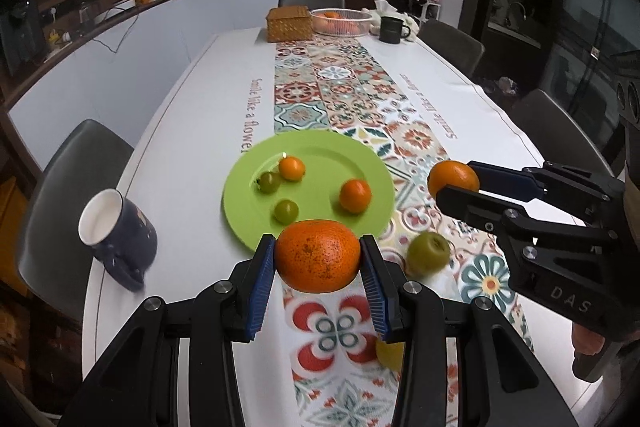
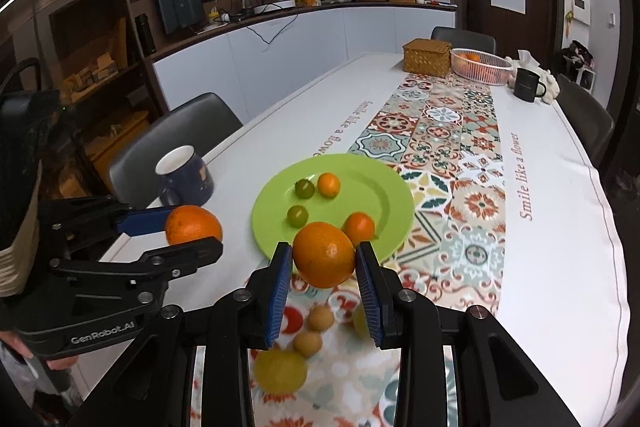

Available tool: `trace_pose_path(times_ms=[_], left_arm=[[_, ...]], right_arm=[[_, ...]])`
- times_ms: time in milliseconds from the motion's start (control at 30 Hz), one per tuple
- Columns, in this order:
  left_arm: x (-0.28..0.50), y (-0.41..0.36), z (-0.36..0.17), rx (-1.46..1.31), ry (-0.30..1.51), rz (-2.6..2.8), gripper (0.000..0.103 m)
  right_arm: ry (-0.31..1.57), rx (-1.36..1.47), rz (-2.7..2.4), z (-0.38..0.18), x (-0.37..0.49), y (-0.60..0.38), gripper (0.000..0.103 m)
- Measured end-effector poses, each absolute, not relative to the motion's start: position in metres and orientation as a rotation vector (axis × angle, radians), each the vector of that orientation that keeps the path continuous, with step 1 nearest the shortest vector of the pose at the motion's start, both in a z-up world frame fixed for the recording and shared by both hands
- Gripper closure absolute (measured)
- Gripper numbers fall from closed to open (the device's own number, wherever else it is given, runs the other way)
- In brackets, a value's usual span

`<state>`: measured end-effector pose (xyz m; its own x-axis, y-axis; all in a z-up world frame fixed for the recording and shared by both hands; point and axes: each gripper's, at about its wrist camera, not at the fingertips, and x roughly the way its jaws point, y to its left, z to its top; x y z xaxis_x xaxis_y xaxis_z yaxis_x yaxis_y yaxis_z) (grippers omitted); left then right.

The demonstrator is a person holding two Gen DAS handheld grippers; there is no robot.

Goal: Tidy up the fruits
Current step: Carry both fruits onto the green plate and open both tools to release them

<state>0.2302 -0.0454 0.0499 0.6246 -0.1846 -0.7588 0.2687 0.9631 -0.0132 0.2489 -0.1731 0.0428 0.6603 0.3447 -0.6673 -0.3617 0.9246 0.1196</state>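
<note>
— Both tools loaded? Left gripper (image 1: 319,263) pinching a speckled round orange (image 1: 318,255) between blue ribbed pads, just short of the near rim of the round lime-green plate (image 1: 320,147).

— Same on the other side: right gripper (image 2: 324,259) clamped on a smoother orange (image 2: 323,253), held above that plate's near edge. Neither fruit touching the table.

— Already on the plate?

— Two small orange citrus (image 1: 355,195) and two small green fruits (image 1: 285,210), mostly toward the left and middle. Open room at the far right of the plate.

— So, best way to finish the placing?

— Probably one at a time. Carry each orange past the rim, lower until resting on the green surface, then spread the pads slowly — round fruit likely to roll. Aim away from the small pieces to avoid knocking them.

— Anything left off the plate?

— A green fruit (image 1: 429,253) on the patterned runner (image 1: 352,87) just nearer than the plate, plus blurred yellow and tan ones under the right tool. Also a navy mug (image 1: 116,231) left of the plate — worth steering clear of.
</note>
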Motion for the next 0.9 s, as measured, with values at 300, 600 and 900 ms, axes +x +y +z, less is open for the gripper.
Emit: trace_pose_path(times_ms=[300, 600, 900], left_arm=[[0.274, -0.037, 0.054, 0.099, 0.837, -0.258, 0.062], [0.329, -0.035, 0.036, 0.083, 0.872, -0.281, 0.062], [0.37, -0.031, -0.006, 0.08, 0.958, -0.263, 0.062]], right_arm=[[0.761, -0.051, 0.402, 0.049, 0.297, -0.166, 0.069], [0.836, -0.055, 0.419, 0.035, 0.355, -0.153, 0.069], [0.977, -0.052, 0.4, -0.014, 0.403, -0.149, 0.069]])
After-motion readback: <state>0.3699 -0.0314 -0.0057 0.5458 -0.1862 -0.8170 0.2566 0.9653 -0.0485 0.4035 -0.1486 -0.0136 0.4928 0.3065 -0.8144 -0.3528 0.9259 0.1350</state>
